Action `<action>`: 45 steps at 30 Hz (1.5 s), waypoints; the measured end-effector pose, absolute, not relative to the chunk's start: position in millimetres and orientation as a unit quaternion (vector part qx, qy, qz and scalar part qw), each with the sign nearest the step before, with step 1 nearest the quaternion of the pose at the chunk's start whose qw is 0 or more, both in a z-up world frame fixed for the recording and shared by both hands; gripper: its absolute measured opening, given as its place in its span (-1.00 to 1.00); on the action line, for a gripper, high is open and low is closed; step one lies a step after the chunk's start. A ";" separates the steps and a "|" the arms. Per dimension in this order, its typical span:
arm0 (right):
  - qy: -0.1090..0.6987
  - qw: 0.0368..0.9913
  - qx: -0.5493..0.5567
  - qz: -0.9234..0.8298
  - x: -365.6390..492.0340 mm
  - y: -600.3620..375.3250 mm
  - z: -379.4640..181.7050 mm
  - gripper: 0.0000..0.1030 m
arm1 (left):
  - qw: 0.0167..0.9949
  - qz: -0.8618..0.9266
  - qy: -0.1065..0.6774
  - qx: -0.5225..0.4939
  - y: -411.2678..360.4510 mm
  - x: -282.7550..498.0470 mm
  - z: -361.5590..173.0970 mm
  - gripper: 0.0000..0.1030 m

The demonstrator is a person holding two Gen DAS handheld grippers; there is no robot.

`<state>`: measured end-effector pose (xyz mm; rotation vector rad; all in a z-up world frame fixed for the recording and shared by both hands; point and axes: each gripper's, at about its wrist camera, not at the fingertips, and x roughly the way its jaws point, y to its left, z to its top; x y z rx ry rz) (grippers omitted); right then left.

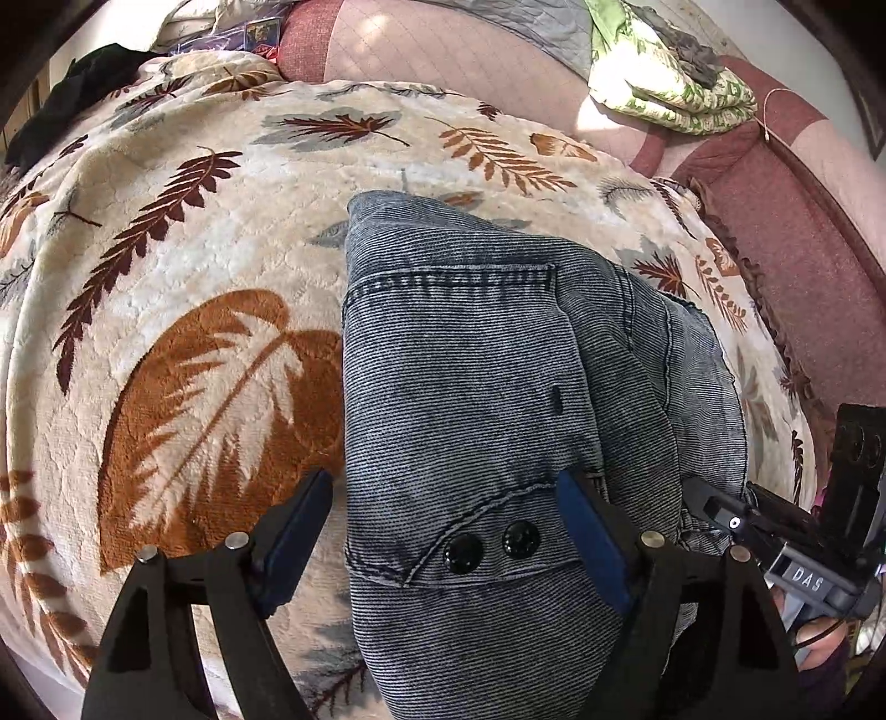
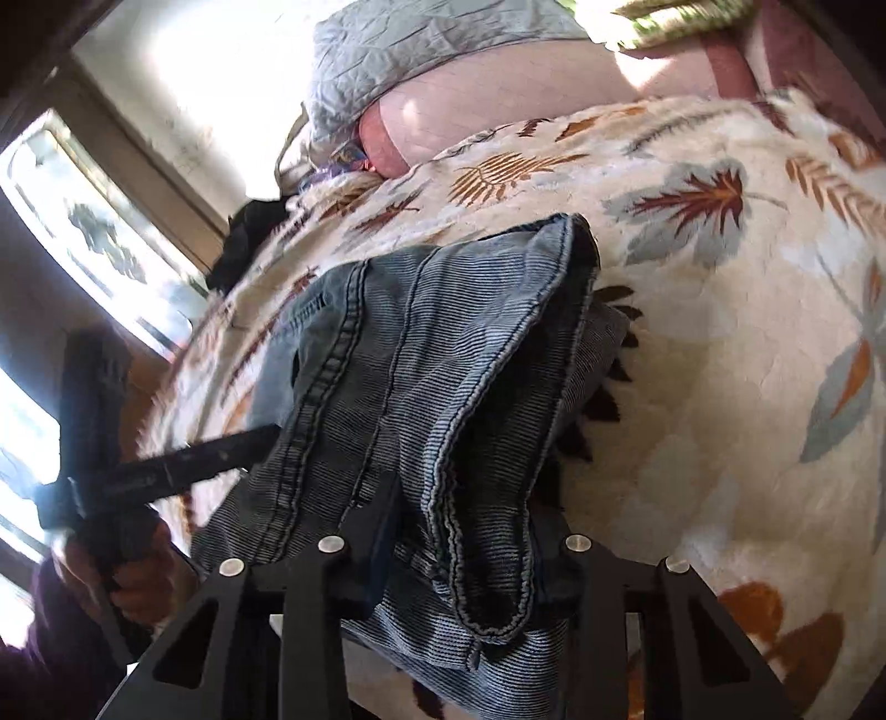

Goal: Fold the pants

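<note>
The grey-blue striped denim pants (image 1: pixel 470 376) lie folded in a narrow stack on the leaf-print blanket (image 1: pixel 183 266). Two black buttons sit on the waistband near me. My left gripper (image 1: pixel 448 520) is open, its blue pads (image 1: pixel 293 531) spread either side of the waistband's left part, one pad on the blanket, one on the denim. In the right wrist view the pants (image 2: pixel 398 376) bunch up between my right gripper's (image 2: pixel 459 531) black fingers, which stand apart with hem folds draped over them; the fingertips are hidden by cloth. The right gripper also shows in the left view (image 1: pixel 775 531).
A pink quilted bed surface (image 1: pixel 443 50) lies beyond the blanket. A folded green floral cloth (image 1: pixel 664 83) sits at the far right, dark clothes (image 1: pixel 72 94) at the far left. A window (image 2: pixel 83 232) is on the left in the right wrist view.
</note>
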<state>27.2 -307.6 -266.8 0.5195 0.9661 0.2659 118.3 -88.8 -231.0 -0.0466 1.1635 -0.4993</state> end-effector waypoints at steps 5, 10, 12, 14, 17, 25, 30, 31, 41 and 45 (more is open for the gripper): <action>0.451 0.832 0.304 0.110 30.7 -339.6 -272.8 0.21 | 0.806 -0.214 0.550 -0.043 -79.8 127.1 -233.3 0.70; 0.442 0.822 0.344 0.103 38.4 -350.6 -286.8 0.35 | 0.811 -0.219 0.542 -0.034 -87.3 129.9 -235.2 0.69; 0.434 0.821 0.352 0.117 40.1 -345.9 -288.0 0.35 | 0.812 -0.228 0.536 -0.035 -87.3 128.8 -234.7 0.57; 0.437 0.810 0.359 0.152 41.6 -334.5 -288.2 0.06 | 0.809 -0.245 0.532 -0.042 -87.3 127.8 -233.5 0.29; 0.441 0.830 0.311 0.139 39.6 -312.1 -280.8 -0.14 | 0.820 -0.244 0.517 -0.021 -92.1 121.5 -227.7 -0.01; 0.408 0.877 0.220 0.128 28.2 -289.1 -230.3 -0.36 | 0.841 -0.245 0.482 0.017 -97.8 116.9 -198.2 -0.47; 0.374 0.899 0.192 0.125 39.1 -294.3 -198.6 -0.36 | 0.855 -0.248 0.456 0.020 -102.7 137.8 -170.5 -0.47; 0.370 0.901 0.191 0.123 45.0 -297.8 -194.8 -0.36 | 0.858 -0.246 0.449 0.024 -105.9 144.4 -165.9 -0.47; 0.344 0.912 0.204 0.095 132.2 -322.6 -193.3 -0.36 | 0.879 -0.204 0.425 0.061 -147.7 223.3 -165.8 -0.46; 0.372 0.899 0.214 0.088 162.7 -328.9 -219.8 -0.36 | 0.869 -0.172 0.455 0.092 -163.7 251.9 -201.7 -0.46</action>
